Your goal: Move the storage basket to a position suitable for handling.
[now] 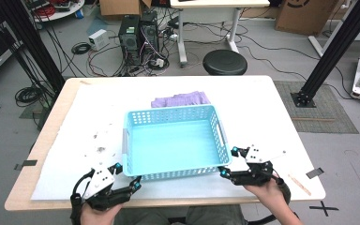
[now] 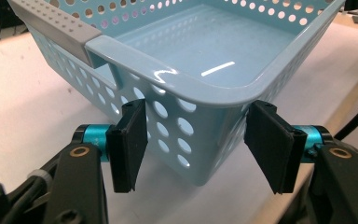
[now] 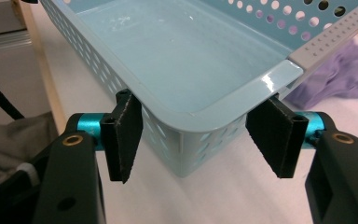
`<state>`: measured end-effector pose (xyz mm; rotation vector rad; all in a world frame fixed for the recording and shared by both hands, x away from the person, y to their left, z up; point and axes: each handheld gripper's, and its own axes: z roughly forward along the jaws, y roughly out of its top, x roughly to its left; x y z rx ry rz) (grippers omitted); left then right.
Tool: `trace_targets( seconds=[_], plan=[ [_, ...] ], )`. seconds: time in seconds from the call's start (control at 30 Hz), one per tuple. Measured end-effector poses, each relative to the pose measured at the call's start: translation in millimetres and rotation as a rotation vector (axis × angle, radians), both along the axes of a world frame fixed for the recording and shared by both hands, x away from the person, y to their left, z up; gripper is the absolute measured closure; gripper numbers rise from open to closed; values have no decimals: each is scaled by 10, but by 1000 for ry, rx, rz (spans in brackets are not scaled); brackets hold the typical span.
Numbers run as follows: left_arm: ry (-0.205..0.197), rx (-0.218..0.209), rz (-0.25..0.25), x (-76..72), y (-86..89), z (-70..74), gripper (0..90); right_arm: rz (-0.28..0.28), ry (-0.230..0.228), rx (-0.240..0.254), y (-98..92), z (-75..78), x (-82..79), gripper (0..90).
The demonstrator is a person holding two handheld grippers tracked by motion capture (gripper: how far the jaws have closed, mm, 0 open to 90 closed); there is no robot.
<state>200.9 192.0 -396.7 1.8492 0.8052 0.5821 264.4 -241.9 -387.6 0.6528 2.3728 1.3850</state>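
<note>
You are pinching the light-blue perforated plastic basket (image 1: 173, 140) at its two near corners. Left gripper (image 1: 125, 176) and right gripper (image 1: 228, 162) — jaws clamping each corner.

The left gripper (image 2: 200, 140) and right gripper (image 3: 200, 135) are alike: black bodies, flat black rubber-faced jaws on turquoise metal collars, brass-ringed screw holes (one per arm), white top plates, trailing black cables.
</note>
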Motion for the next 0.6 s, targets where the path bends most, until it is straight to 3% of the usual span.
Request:
trace_targets(
  seconds=[0.2,0.23,0.27,0.4,0.43,0.47,0.5,0.57,0.6],
  plan=[
    [-15,2,-31,377,-9,178,396,-29,-5,14,-24,109,194,376],
    [-19,-1,-39,515,-22,218,396,-41,-1,21,-39,145,291,376],
    [-19,-1,-39,515,-22,218,396,-41,-1,21,-39,145,291,376],
    [-28,-11,-40,776,-63,261,399,-70,1,33,-75,195,473,375],
    [-55,0,-42,830,-69,265,487,-75,-3,38,-88,199,514,377],
    [-23,-23,-39,980,-74,270,495,-81,-3,50,-104,208,604,373],
    [-23,-23,-39,980,-74,270,491,-92,11,50,-107,207,644,372],
    [2,-25,-18,1135,-99,217,489,-96,2,45,-102,190,700,373],
    [12,-24,-8,1211,-117,178,483,-125,4,25,-67,156,787,371]
  ],
)
